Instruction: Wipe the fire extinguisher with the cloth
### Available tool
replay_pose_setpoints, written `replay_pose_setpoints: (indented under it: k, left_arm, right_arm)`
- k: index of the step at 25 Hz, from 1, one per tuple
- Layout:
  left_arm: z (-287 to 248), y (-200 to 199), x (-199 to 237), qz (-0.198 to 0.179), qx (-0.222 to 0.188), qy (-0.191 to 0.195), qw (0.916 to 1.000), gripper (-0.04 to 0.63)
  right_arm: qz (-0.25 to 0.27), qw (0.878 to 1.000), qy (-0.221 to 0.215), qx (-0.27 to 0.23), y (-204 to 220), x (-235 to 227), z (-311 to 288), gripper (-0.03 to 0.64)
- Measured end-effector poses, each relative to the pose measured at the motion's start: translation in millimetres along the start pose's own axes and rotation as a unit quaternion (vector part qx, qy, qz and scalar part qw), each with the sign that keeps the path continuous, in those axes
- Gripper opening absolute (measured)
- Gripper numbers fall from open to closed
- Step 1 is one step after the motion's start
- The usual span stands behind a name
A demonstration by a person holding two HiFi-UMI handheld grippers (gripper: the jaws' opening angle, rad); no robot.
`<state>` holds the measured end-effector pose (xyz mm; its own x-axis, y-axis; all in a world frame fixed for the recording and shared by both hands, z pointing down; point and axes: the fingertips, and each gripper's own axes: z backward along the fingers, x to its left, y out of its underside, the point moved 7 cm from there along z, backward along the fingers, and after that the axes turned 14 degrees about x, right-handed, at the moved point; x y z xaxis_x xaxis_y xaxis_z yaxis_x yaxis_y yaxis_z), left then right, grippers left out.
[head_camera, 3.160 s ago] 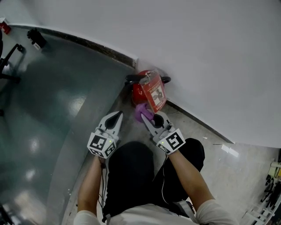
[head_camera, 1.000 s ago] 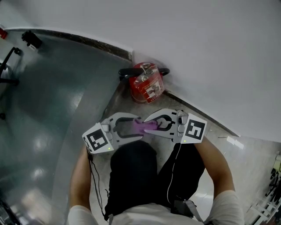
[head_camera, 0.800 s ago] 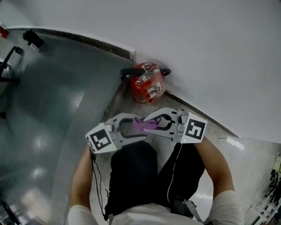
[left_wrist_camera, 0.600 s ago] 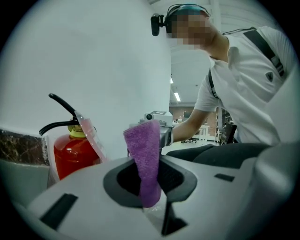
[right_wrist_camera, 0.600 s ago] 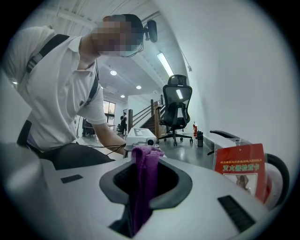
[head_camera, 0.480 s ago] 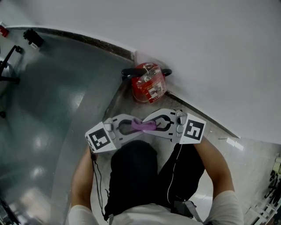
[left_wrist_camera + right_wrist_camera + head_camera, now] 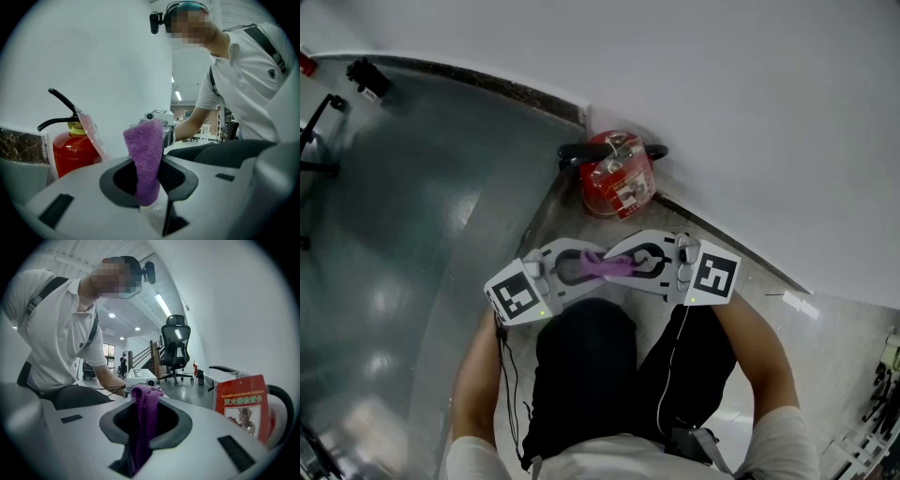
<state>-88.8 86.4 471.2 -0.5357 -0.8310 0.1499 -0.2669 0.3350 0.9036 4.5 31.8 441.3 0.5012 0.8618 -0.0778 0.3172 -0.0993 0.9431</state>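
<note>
Person is crouching over the floor [image 7: 412,216], one claw in each hand, the tips facing each other above dark trousers [image 7: 581,366]. Left claw [image 7: 581,267] and right claw [image 7: 623,263] are both holding the same purple cloth [image 7: 146,154], which is bridging the short gap between them. Right claw is clenched on one end, the cloth running down into its closed slit. Left claw is grasping the other end. Its jaws have just been easing open a little, but the cloth is sitting between them and looks pinched low down, with the free end standing up above them. Extinguisher [image 7: 614,183], red with a black lever, is standing upright on the floor, right against the white wall [image 7: 750,94]. It is near the claws but apart from them, and the cloth is not touching it. A red card [image 7: 241,401] with print is hanging on its front. An office chair [image 7: 176,348] is showing far back in the right gripper view.
</note>
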Motion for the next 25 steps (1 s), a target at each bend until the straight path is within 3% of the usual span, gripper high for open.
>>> replay_pose_setpoints:
  k: [8, 17, 25]
  left_arm:
    - [-3, 5, -4, 0.026, 0.000, 0.030, 0.9992, 0.056]
    - [4, 18, -2, 0.031, 0.012, 0.019, 0.9993, 0.051]
    - [10, 27, -1, 0.040, 0.013, 0.015, 0.9990, 0.051]
  right_arm:
    - [0.000, 1.000, 0.000, 0.004, 6, -1, -1, 0.058]
    - [-0.014, 1.000, 0.015, 0.003, 11, -2, -8, 0.067]
    - [0.007, 0.999, 0.026, 0.019, 10, 3, -7, 0.080]
